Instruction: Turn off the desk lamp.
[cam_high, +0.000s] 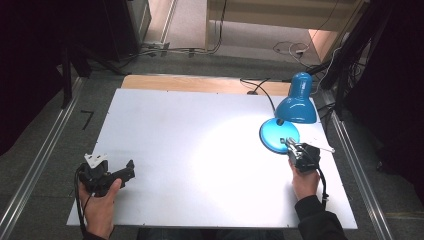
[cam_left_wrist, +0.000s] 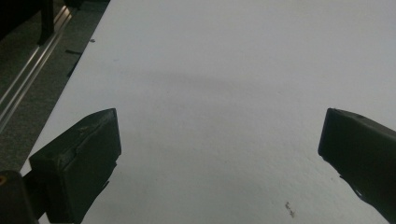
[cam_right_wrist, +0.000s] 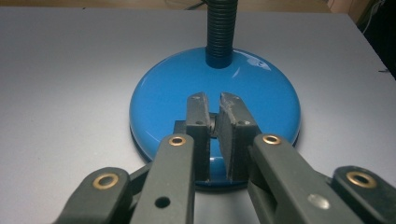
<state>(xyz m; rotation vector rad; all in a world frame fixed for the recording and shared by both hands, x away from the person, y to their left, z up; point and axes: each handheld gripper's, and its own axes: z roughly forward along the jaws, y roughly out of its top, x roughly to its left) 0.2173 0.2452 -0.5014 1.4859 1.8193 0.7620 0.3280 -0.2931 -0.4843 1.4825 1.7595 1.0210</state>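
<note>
- High view: a blue desk lamp (cam_high: 295, 107) stands at the far right of the white table (cam_high: 200, 150), its shade lit and tipped down over its round blue base (cam_high: 278, 135). The shade covers the far part of the base and hides the neck, so how the two join is not visible here.
- High view: the right gripper (cam_high: 290, 144) reaches from the person's right hand (cam_high: 305, 182) to the near edge of the base. Its tips are small and blurred, and whether they press on anything cannot be read here.
- High view: the left gripper (cam_high: 127, 172) lies low over the near left corner of the table in the left hand (cam_high: 102, 207), well apart from the lamp. The grey plate on top masks part of its body.
- Left gripper view: the left gripper (cam_left_wrist: 219, 140) has its jaws wide apart, nothing between them but bare table (cam_left_wrist: 224, 70). Both jaws are cut off by the bottom and side edges.
- Right gripper view: the right gripper (cam_right_wrist: 214, 105) has its jaws drawn almost together over the lamp's base (cam_right_wrist: 159, 100), nipping a small switch (cam_right_wrist: 213, 125) on a dark plate. The switch is mostly hidden between the pads.
- Right gripper view: the black ribbed neck (cam_right_wrist: 219, 32) rises from the base and is cut off at the top edge.
</note>
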